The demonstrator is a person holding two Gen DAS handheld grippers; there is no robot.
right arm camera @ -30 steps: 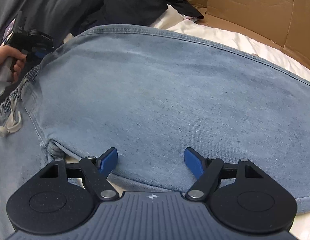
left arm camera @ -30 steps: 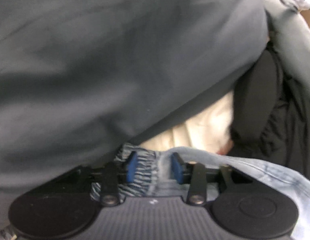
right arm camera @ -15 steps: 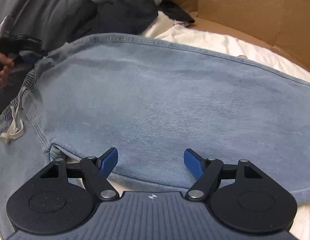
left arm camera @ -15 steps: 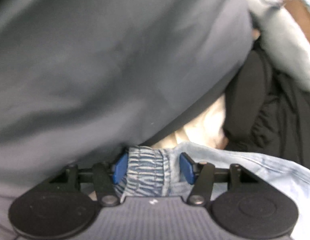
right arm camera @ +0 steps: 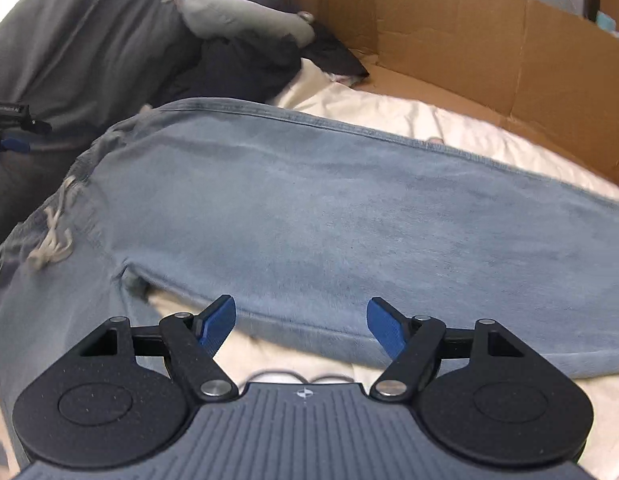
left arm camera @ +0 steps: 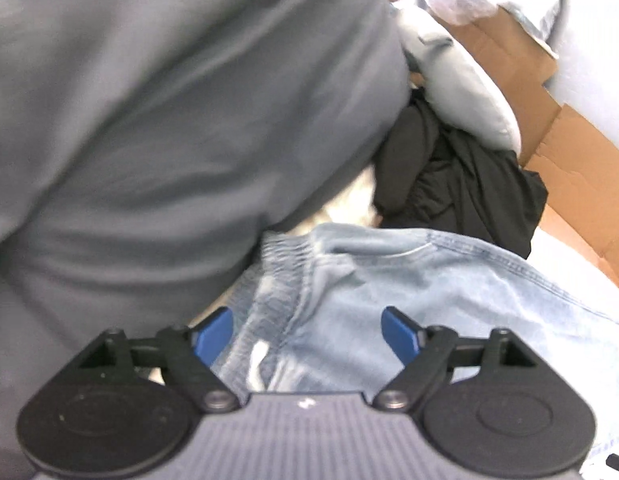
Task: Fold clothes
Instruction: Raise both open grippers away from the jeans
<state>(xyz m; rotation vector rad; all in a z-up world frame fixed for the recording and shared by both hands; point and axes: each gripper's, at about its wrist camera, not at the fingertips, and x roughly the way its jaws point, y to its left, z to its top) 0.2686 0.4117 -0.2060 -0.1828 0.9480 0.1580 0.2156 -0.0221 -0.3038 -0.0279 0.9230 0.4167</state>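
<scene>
Light blue jeans (right arm camera: 329, 216) lie flat on a white sheet (right arm camera: 389, 112), one leg running to the right, with an elastic waistband and a white drawstring (right arm camera: 55, 236) at the left. My right gripper (right arm camera: 301, 326) is open and empty just above the near edge of the leg. My left gripper (left arm camera: 307, 334) is open over the waistband (left arm camera: 285, 256) and holds nothing. Its blue tip shows far left in the right wrist view (right arm camera: 13, 144).
A large grey garment (left arm camera: 169, 120) lies bunched on the left, close to the left gripper. A black garment (left arm camera: 461, 184) and a pale grey garment (left arm camera: 461, 88) are piled behind the waistband. Cardboard walls (right arm camera: 489, 48) border the far and right sides.
My left gripper has opened and let go of the waistband, then drawn back a little. My right gripper has stayed open and pulled back toward the near edge of the leg.
</scene>
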